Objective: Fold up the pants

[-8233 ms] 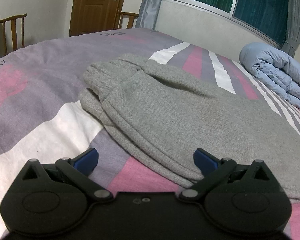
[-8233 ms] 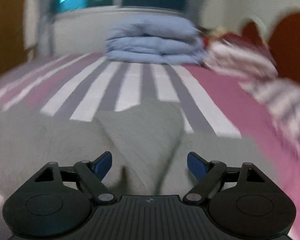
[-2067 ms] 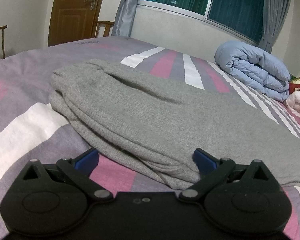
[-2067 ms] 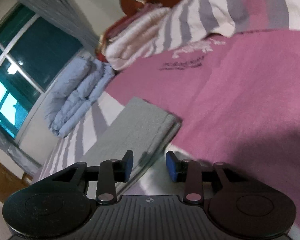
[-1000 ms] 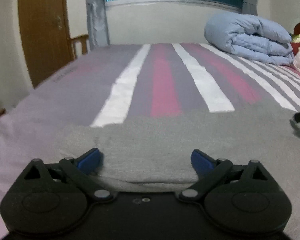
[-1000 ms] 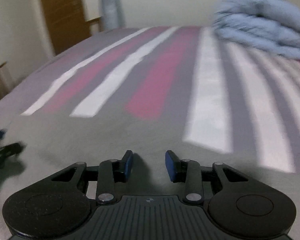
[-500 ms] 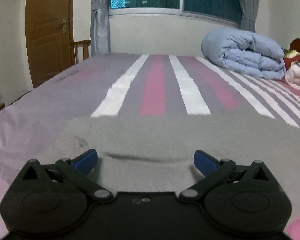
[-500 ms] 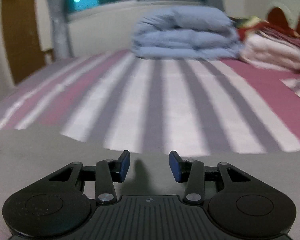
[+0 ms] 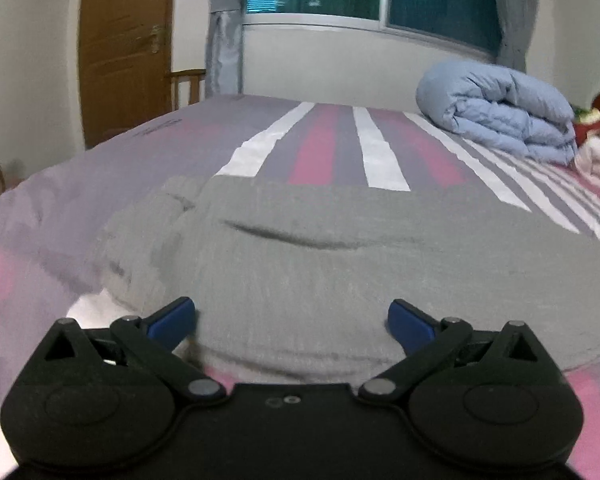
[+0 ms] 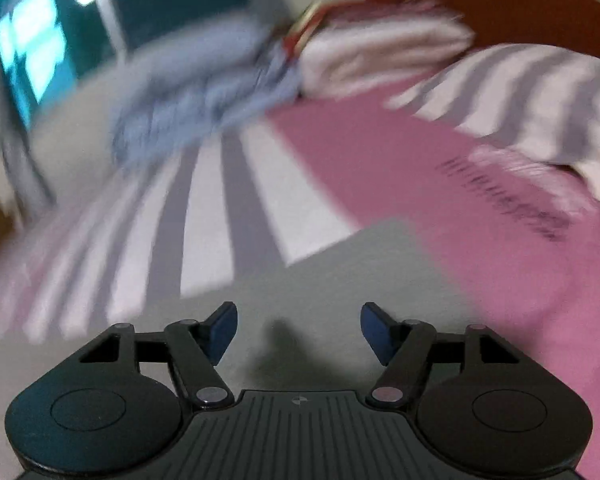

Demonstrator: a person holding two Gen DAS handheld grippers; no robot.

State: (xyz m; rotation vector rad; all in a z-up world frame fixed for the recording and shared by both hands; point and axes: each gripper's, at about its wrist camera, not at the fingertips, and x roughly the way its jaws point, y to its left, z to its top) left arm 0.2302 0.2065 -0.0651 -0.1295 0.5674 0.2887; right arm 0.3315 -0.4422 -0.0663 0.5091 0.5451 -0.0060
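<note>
Grey knit pants (image 9: 340, 264) lie folded lengthwise on the striped bed, their bunched end at the left of the left wrist view. My left gripper (image 9: 292, 320) is open and empty, its blue fingertips (image 9: 172, 316) spread wide just above the near edge of the pants. In the blurred right wrist view the other end of the grey pants (image 10: 340, 280) lies below my right gripper (image 10: 300, 328), which is open and empty above the cloth.
The bed cover (image 9: 340, 140) has pink, white and grey stripes. A rolled blue duvet (image 9: 496, 108) sits at the far right below the window; it also shows in the right wrist view (image 10: 196, 100). Striped pillows (image 10: 520, 92) lie right. A door (image 9: 124, 44) and chairs stand left.
My right gripper has opened wider and swung right, toward the pants' end near the pillows. My left gripper stays open and has pulled back slightly; the pants' bunched end now shows.
</note>
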